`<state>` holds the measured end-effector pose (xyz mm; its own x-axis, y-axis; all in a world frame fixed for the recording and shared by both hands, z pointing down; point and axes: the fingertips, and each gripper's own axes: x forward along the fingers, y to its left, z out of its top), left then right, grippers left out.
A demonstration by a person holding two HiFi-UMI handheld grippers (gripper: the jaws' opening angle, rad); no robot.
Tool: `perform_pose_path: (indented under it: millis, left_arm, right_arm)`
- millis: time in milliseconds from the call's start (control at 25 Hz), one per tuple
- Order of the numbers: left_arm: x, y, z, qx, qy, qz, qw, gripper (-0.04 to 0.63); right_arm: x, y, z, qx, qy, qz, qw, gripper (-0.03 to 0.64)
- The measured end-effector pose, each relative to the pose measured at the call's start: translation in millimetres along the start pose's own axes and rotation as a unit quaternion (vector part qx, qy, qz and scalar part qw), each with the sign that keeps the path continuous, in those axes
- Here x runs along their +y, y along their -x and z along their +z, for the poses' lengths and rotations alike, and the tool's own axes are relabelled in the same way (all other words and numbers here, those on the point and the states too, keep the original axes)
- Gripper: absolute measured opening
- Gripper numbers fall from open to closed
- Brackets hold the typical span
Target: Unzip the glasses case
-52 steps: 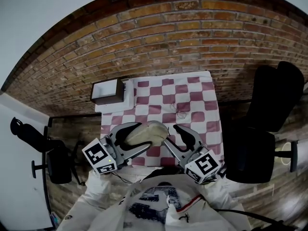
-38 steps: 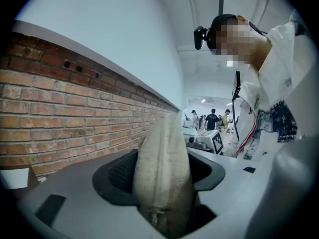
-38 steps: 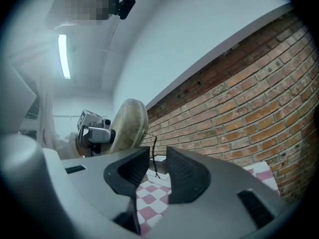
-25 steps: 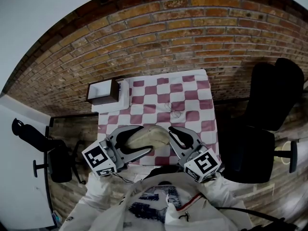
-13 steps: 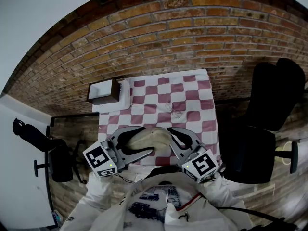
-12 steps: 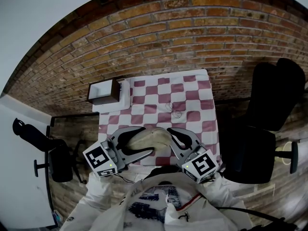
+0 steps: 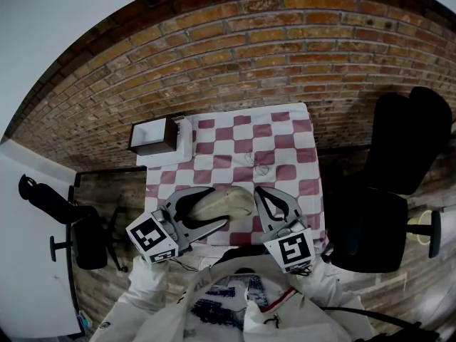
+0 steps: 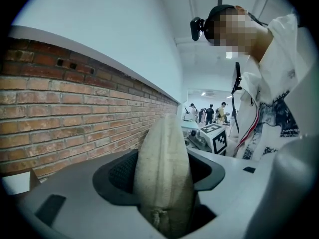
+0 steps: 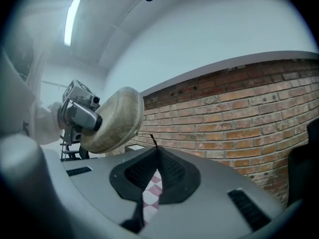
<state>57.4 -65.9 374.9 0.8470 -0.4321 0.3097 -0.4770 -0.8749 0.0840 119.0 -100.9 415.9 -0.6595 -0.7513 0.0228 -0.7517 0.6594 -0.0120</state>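
Up top, the head view stares steeply down from above the person onto the checked bench (image 7: 285, 130), far enough back to hold the left gripper (image 7: 219, 205) and right gripper (image 7: 260, 191) low in frame, the glasses case (image 7: 235, 199) between them. The left gripper view rides right on its jaws, nose almost against that case, facing across to the person's chest and the other's marker cube (image 8: 219, 137). The right gripper view looks level along its jaws at the brick wall (image 9: 239, 118), catching the same case up at its left.

A small table (image 7: 305, 164) wears a red-and-white checked cloth (image 7: 229, 140). An open brown box (image 7: 154, 135) sits at its far left corner, and a thin wiry item (image 7: 255, 164) lies mid-cloth.
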Motion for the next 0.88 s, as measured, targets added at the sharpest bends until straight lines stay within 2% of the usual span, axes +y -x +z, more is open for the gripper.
perform_pose_path:
  millis: [280, 680, 880]
  left_arm:
    - [-5, -10, -14, 0.034, -0.012, 0.014, 0.9993, 0.285]
    - [3, -11, -33, 0.065, -0.024, 0.038, 0.9969, 0.281]
    - [13, 1, -43, 0.086, -0.053, 0.048, 0.9937, 0.279]
  right_arm:
    - [-15, 7, 6, -0.014, 0.027, -0.055, 0.998, 0.012]
    - [-17, -1, 15, -0.043, 0.009, -0.096, 0.994, 0.012]
    - [-11, -13, 22, -0.049, 0.019, -0.108, 0.993, 0.012]
